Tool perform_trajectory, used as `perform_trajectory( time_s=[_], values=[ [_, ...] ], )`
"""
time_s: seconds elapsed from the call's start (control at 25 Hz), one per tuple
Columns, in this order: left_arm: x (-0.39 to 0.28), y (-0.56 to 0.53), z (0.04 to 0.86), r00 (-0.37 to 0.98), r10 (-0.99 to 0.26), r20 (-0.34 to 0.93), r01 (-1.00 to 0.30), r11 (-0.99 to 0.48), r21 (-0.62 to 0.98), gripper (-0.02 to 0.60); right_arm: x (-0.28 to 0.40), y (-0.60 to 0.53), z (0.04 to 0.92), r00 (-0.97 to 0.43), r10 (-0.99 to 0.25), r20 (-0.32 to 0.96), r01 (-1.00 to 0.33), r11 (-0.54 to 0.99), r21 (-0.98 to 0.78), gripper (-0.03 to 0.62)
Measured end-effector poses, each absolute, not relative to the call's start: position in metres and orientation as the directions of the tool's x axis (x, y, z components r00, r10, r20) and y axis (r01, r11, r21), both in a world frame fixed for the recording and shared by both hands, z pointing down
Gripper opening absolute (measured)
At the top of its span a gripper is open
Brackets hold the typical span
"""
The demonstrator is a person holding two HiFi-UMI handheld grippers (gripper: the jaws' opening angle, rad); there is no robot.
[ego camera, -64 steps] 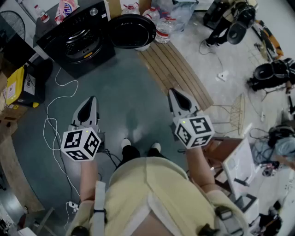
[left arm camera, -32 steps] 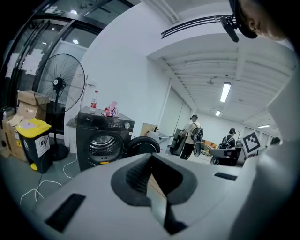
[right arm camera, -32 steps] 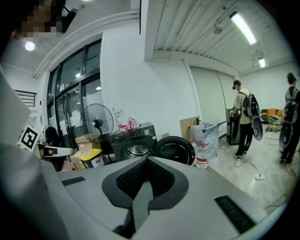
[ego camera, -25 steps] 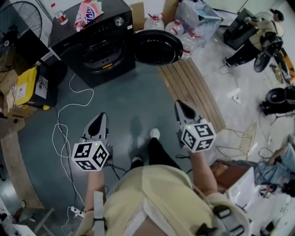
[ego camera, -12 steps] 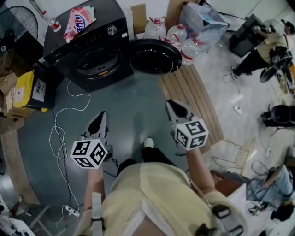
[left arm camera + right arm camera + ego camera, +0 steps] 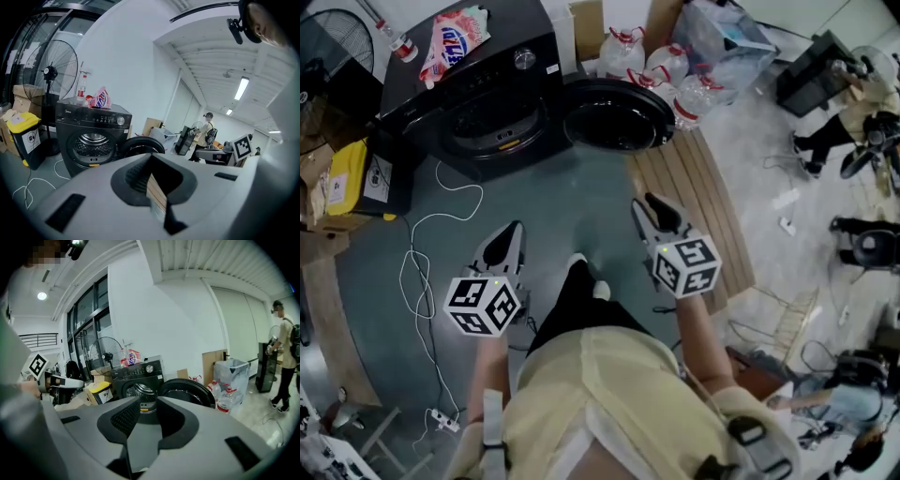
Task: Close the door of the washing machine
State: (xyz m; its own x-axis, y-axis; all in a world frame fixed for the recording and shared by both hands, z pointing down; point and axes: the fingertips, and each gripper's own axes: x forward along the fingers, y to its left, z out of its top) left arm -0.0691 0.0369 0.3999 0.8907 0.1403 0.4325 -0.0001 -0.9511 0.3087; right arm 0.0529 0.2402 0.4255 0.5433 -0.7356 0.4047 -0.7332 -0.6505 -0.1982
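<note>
**Operator:** Where's the door?

**Spotter:** Straight ahead of you. The washer stands at the top of the head view. Its door hangs wide open, swung out to the right of the washer as you face it, so the drum mouth is uncovered.

**Operator:** And my grippers?

**Spotter:** Both are well short of the door, over the grey floor, and neither touches anything. Your left gripper has its jaws drawn together at the tips and carries nothing (its own view shows only a sliver of the boards low between them). Your right gripper is partly open. Its jaws have just been opening to a modest gap with nothing in it, and in its own view the washer's front shows through that gap.

**Operator:** What's around the door?

**Spotter:** Water bottles stand just behind it, and the boards lie on the floor in front of it, beside your right gripper. A bag lies on top of the washer, and a yellow bin sits to its left. A white cable loops across the floor near your left gripper.
</note>
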Motion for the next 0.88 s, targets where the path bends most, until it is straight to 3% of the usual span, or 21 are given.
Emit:
perform_trajectory(
  time_s=[0.88],
  values=[
    [0.079,-0.008,0.418,0.849,0.294,0.440,0.120,-0.917,0.381,0.005,0.178,0.184,0.439,0.545,-0.672,0.502,-0.740,-0.667,-0.090,0.202]
  ],
)
